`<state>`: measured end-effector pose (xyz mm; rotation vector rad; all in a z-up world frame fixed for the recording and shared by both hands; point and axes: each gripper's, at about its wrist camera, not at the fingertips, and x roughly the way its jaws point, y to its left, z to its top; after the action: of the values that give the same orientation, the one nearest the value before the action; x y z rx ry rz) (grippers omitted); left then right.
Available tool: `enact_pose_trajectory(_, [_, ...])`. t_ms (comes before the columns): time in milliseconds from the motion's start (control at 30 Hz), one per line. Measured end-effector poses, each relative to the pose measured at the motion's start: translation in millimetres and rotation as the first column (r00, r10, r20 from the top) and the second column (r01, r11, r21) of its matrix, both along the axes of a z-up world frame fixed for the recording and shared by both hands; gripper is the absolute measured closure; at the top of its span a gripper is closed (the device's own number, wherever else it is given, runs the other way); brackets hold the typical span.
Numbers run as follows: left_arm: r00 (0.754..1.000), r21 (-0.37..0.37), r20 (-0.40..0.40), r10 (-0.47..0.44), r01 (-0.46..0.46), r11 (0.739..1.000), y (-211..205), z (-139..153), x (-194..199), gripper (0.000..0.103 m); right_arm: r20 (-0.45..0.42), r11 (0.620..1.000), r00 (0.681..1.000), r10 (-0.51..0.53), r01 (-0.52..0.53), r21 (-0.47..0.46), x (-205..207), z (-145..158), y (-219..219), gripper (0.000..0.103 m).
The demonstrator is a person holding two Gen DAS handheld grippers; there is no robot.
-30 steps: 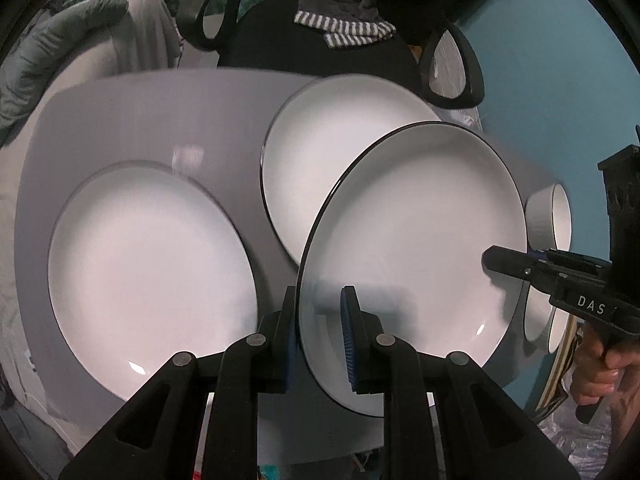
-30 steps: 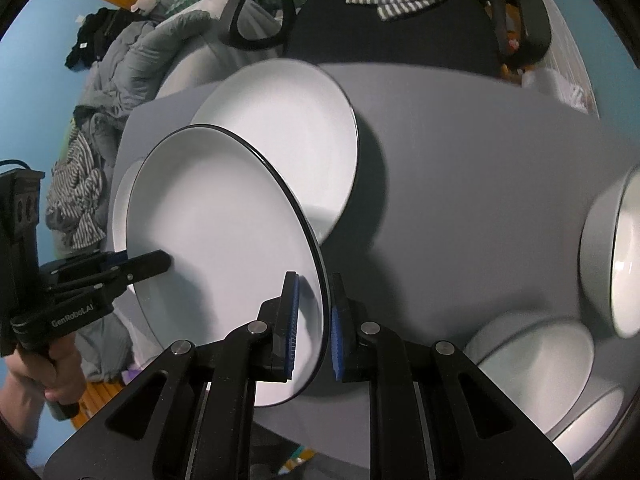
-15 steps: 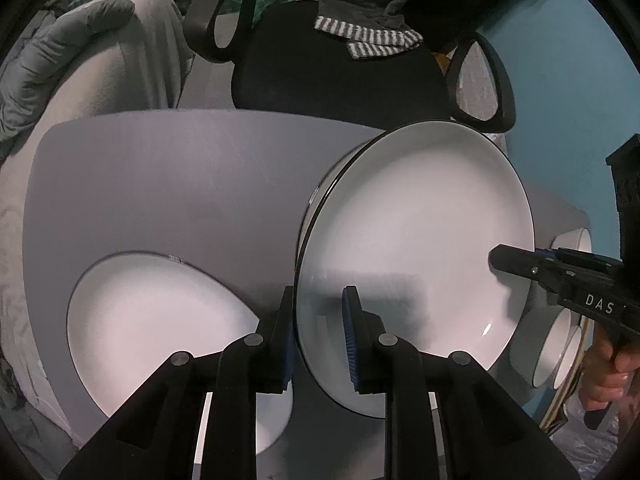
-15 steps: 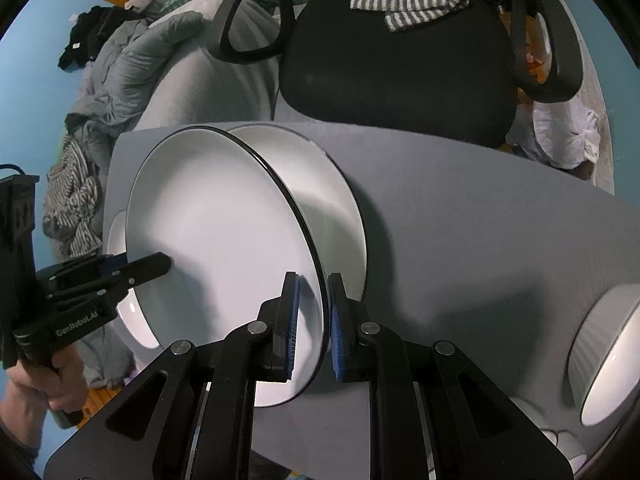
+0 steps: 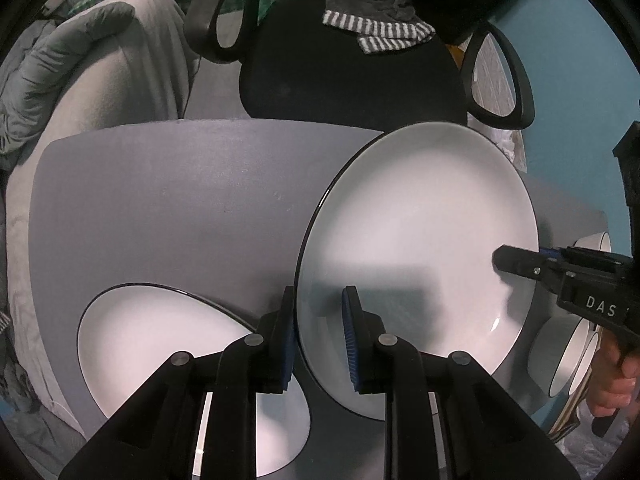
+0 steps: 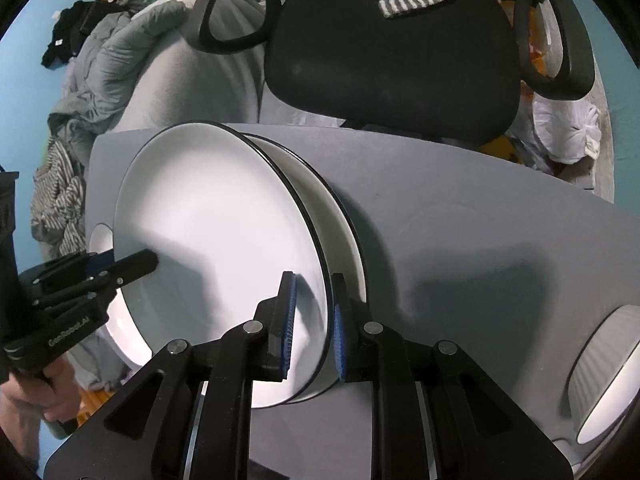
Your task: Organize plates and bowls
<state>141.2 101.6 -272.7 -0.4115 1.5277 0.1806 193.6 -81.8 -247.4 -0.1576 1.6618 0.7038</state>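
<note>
A white plate with a thin black rim is held between both grippers, one on each side of its rim. My left gripper straddles its rim with the pads a little apart. My right gripper does the same on the opposite edge; it shows in the left wrist view too. The plate hangs just above a second white plate lying on the grey table. A third white plate lies on the table at the lower left.
White ribbed bowls stand at the table's right end and show past the held plate. A black office chair with a striped cloth stands behind the table. A grey duvet lies at the left.
The held plate has moved across the table until it sits over the second plate, nearly hiding it. Both grippers' pads have spread a little off the rim.
</note>
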Motion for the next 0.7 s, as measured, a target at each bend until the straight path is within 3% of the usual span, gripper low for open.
enact_pose_trajectory(100, [1.0,-0.016,-0.013,0.003,-0.003,1.0,-0.5,-2.8,0.0,0.082,0.014,1.0,1.0,-0.004,0.004,-0.013,0.6,1.2,-0.6,0.086])
enact_pose_trajectory(267, [0.999,0.028,-0.015,-0.044,0.044,0.999,-8.2,-2.2,3.6,0.079,-0.003,0.999,1.0,0.003,-0.004,-0.052,1.7,-0.1,2.8,0.081])
enact_pose_trajectory(500, [0.994,0.084,-0.025,-0.107,0.109,0.991,-19.0,-3.1,5.9,0.071,-0.043,0.995,0.999,-0.004,0.0,-0.098,2.3,-1.9,13.7,0.058])
enact_pose_trajectory(700, [0.993,0.09,-0.027,-0.114,0.116,0.989,-21.0,-1.3,4.5,0.068,-0.074,0.983,0.997,-0.015,0.001,-0.185,3.9,-3.0,21.6,0.051])
